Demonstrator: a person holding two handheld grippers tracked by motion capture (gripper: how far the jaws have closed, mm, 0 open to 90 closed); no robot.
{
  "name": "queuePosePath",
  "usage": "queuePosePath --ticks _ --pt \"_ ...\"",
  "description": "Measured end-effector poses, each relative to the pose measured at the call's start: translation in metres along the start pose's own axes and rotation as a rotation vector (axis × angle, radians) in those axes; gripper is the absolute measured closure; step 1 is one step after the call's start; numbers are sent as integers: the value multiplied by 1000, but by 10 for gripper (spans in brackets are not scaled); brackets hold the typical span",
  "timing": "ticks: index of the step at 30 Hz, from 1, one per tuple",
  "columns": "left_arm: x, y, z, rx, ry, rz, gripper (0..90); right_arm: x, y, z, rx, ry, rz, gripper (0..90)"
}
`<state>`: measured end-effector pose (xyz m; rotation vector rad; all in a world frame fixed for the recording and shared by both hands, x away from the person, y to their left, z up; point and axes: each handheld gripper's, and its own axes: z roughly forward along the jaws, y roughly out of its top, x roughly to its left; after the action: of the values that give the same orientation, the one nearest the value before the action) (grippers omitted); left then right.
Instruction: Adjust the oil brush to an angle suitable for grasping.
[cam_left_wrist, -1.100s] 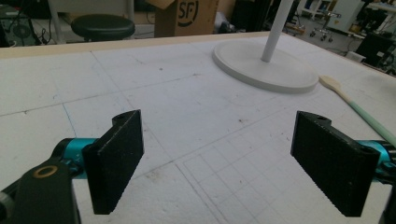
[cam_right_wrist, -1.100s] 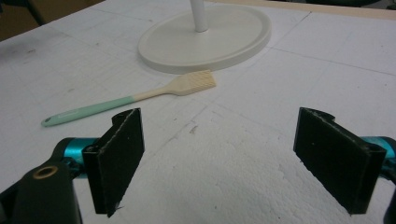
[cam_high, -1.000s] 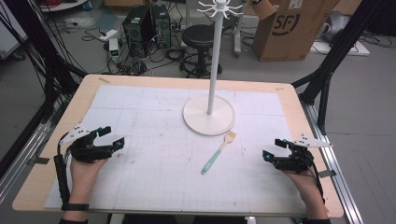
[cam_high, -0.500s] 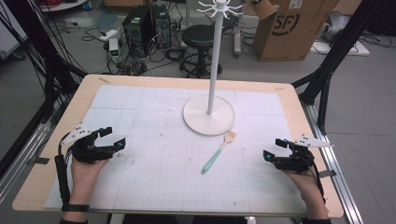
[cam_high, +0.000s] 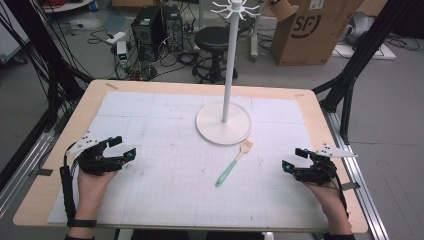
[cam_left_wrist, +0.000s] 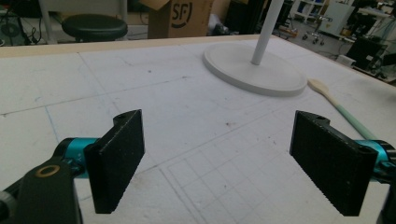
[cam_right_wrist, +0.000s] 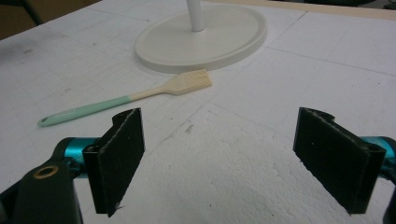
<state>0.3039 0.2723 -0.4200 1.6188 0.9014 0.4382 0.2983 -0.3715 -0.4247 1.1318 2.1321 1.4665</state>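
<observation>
1 pastry brush (cam_high: 234, 164), with a mint-green handle and pale bristle head, lies flat on the white gridded mat (cam_high: 165, 125) of the worktop (cam_high: 90, 100), its head just beside the round base of 1 white hook stand (cam_high: 223, 122). 2 claws rest on the mat, well apart from the brush. The left claw (cam_high: 124, 150) sits at the left edge, jaws spread wide, gripping nothing. The right claw (cam_high: 293, 160) sits at the right edge, jaws equally wide, also empty. Each is held by 1 hand.

stand (cam_left_wrist: 261, 35) pole cut off by top edge, brush (cam_left_wrist: 345, 114) handle end behind tool pad
</observation>
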Motion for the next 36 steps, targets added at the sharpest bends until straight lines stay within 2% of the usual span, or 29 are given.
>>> queuePosePath --ticks 10,21,36 --pt "-14 6 14 7 -56 1 185 -1 1 -1 -5 -2 3 160" --pt "-23 10 24 16 -79 4 185 -1 1 0 -4 -1 2 161" --pt "-46 15 53 59 -126 25 187 -2 2 0 -4 -3 4 161"
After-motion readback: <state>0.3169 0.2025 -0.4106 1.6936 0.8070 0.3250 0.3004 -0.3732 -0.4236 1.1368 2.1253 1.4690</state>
